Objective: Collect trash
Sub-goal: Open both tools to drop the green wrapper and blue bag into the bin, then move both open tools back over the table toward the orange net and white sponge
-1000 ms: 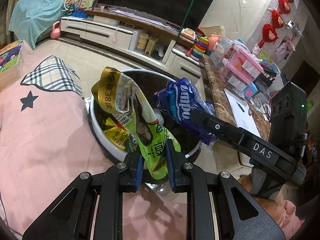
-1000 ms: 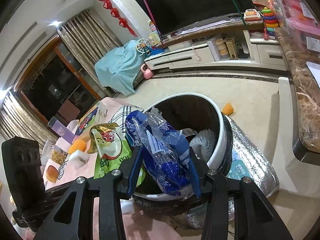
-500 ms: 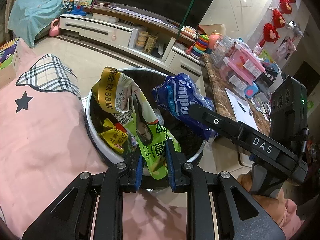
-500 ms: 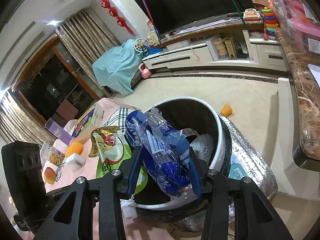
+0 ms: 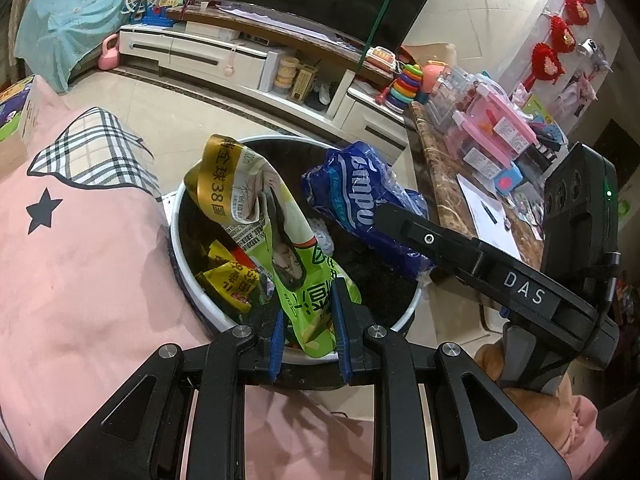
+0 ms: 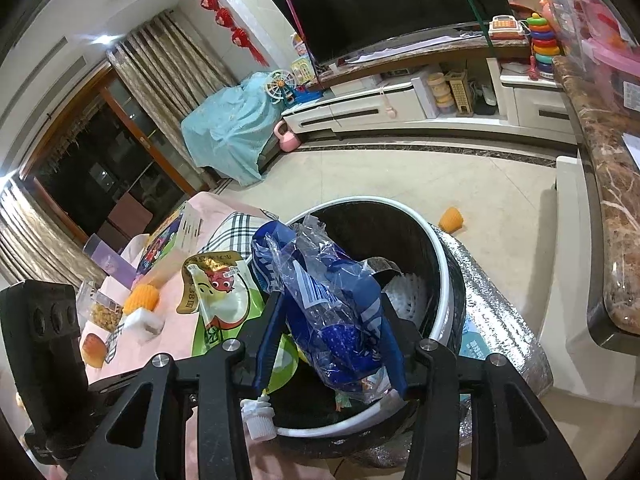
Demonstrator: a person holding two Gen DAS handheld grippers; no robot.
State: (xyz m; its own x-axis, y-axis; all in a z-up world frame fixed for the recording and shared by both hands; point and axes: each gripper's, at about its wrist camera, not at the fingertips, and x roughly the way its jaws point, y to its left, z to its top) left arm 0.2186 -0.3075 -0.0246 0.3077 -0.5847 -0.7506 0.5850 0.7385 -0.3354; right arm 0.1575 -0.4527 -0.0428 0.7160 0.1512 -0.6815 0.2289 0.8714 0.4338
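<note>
Both hands were poised over the trash bin [image 5: 188, 280], a round black pail with a white rim sitting low in the middle of either view, hard against the pink blanket [image 5: 80, 280]. The left gripper [image 5: 310, 336] had its blue pads pinched on the lower end of a green-and-gold snack bag [image 5: 296, 264], the rest of which stood up crumpled over the bin's mouth. The right gripper [image 6: 328, 344] carried a blue plastic wrapper [image 6: 332, 300] between its fingers; its jaws had just been opening, yet the wrapper sat bulging between the pads and looked to be touching both, so I took it as loosely held rather than let go. Some rubbish was already inside: yellow wrappers [image 5: 228, 276] lay on the left of the pail, and something white and frilly [image 6: 404, 292] lay against the far wall in the right-hand view. So the job seemed well along, with these two pieces at the point of being dropped. What looked left was on the blanket at the left of the right-hand view: an orange cup-shaped thing [image 6: 142, 296], a white block [image 6: 144, 322] and a small bun-like piece [image 6: 93, 350], though whether those counted as trash I could not say
</note>
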